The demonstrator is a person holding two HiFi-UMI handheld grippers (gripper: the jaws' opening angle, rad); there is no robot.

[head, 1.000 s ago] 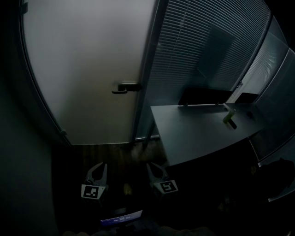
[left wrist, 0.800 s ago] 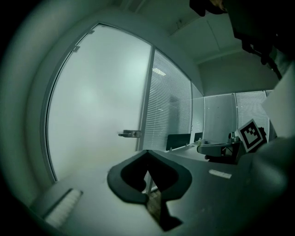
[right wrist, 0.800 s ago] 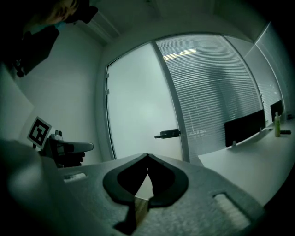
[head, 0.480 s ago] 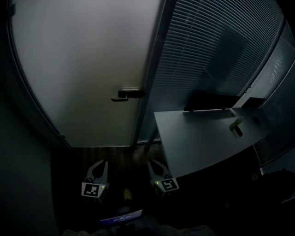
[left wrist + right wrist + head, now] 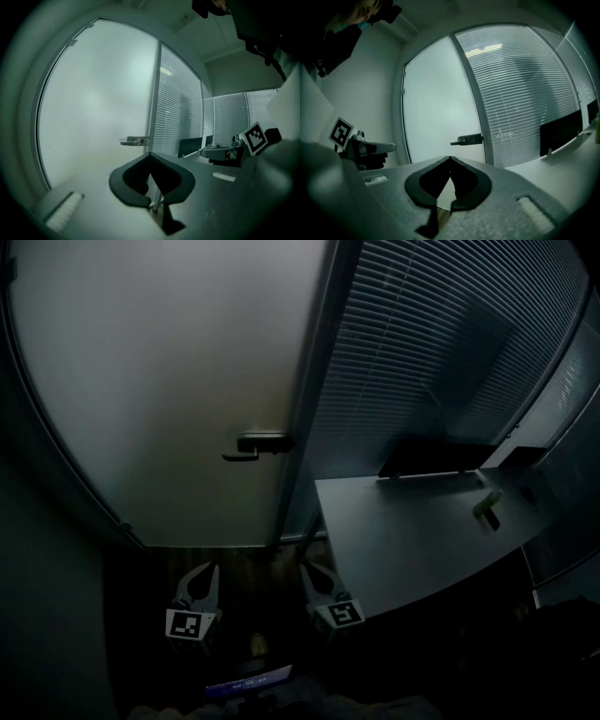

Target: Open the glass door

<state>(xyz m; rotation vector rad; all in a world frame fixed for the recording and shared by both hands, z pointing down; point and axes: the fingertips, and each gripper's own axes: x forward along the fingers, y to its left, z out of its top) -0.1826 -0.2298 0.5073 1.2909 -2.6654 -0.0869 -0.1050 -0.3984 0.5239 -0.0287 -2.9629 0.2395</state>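
The frosted glass door (image 5: 159, 381) fills the left and middle of the head view, and it is closed. Its dark lever handle (image 5: 255, 443) sits at its right edge by the frame. Low in that view, my left gripper (image 5: 208, 570) and right gripper (image 5: 309, 572) hang side by side over the dark floor, pointing at the door and well short of it. Both are shut with nothing between the jaws. In the left gripper view the handle (image 5: 135, 140) lies just above the closed tips of the left gripper (image 5: 150, 155). In the right gripper view the handle (image 5: 467, 138) lies above the right gripper (image 5: 450, 158).
A grey desk (image 5: 412, 521) stands close on the right, with a dark monitor (image 5: 436, 457) and a small green object (image 5: 487, 507) on it. A glass partition with slatted blinds (image 5: 431, 343) runs behind the desk. A dark wall (image 5: 47, 596) closes the left side.
The door and its handle have grown larger and nearer in the head view. Both grippers have moved forward toward the door together, still shut.
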